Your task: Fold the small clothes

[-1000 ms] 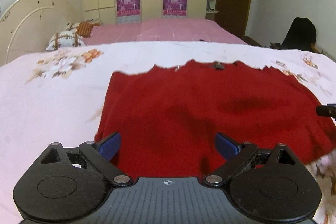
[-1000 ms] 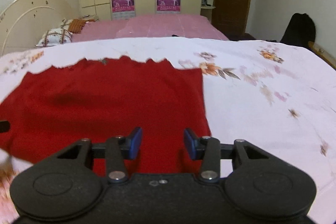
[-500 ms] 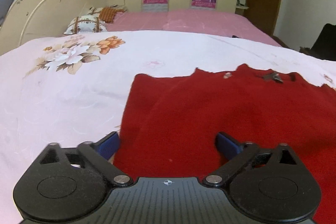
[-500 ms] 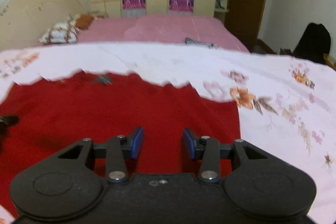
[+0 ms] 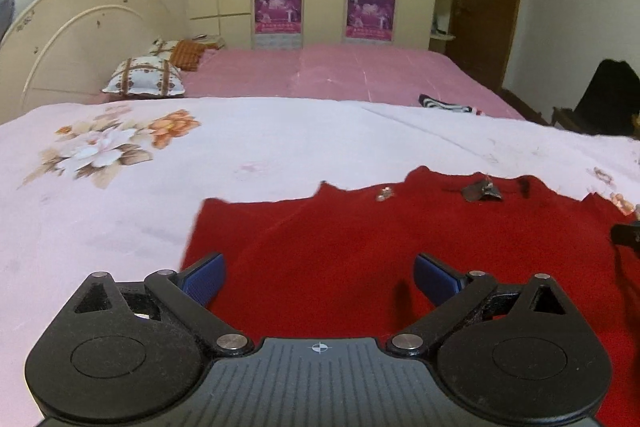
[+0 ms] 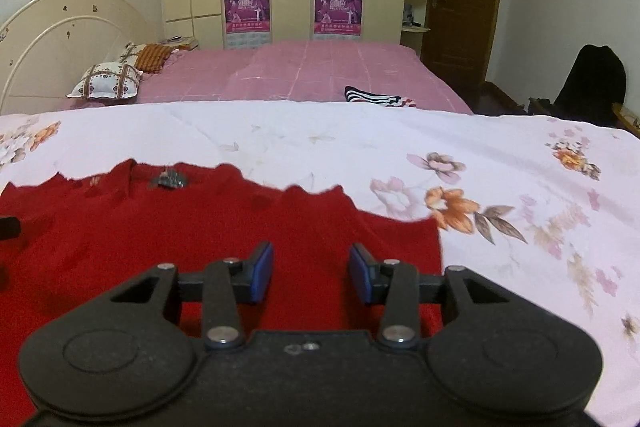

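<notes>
A red garment (image 5: 360, 247) (image 6: 180, 235) lies spread flat on the flowered pink-white sheet (image 5: 160, 187), its neckline with a small dark ornament (image 5: 482, 191) on the far side. My left gripper (image 5: 320, 275) hovers open and wide over the garment's left part, with the left pad close to the cloth's left edge. My right gripper (image 6: 312, 275) stands open with a narrower gap over the garment's right part, a little inside its right edge. Nothing is pinched in either one. Each gripper shows as a black tip at the side of the other's view.
Beyond the sheet lies a pink bed (image 5: 360, 75) with pillows (image 5: 144, 81) at a cream headboard and a striped cloth (image 6: 376, 97) near its edge. A wardrobe with posters stands at the back, and a black bag (image 6: 592, 83) sits at the right.
Both grippers have moved forward and slightly down over the red garment; its near edge has dropped out of both views. The jaw gaps look the same.
</notes>
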